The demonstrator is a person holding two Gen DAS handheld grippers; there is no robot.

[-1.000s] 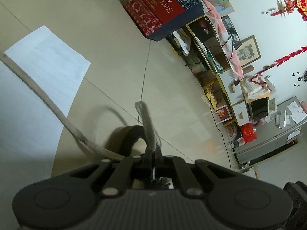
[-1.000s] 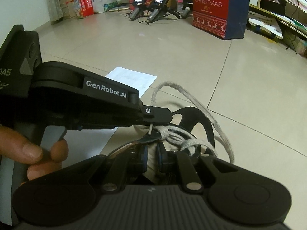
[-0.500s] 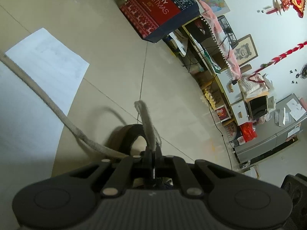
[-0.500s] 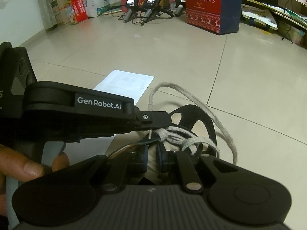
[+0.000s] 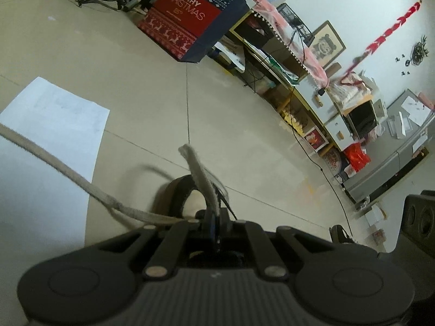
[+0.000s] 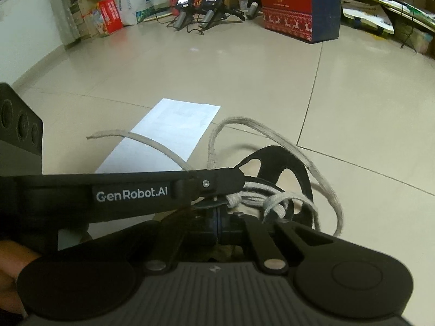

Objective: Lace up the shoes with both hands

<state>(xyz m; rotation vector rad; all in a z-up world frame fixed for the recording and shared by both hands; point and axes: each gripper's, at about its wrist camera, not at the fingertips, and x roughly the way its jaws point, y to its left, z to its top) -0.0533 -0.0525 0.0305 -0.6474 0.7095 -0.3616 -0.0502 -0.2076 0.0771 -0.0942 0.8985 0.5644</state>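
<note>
right gripper [image 6: 217, 225] jaws closed since earlier, beside shoe [image 6: 282, 174] lace [image 6: 272, 201].

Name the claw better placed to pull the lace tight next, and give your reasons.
Left, probably. The left claw is already shut on the lace, whose end sticks up past its tips. The right claw is shut low beside the shoe, with no lace visibly in it.

Tiled floor [image 6: 353, 103] bears paper sheet [image 6: 174, 127], shoe [image 6: 274, 160].
</note>
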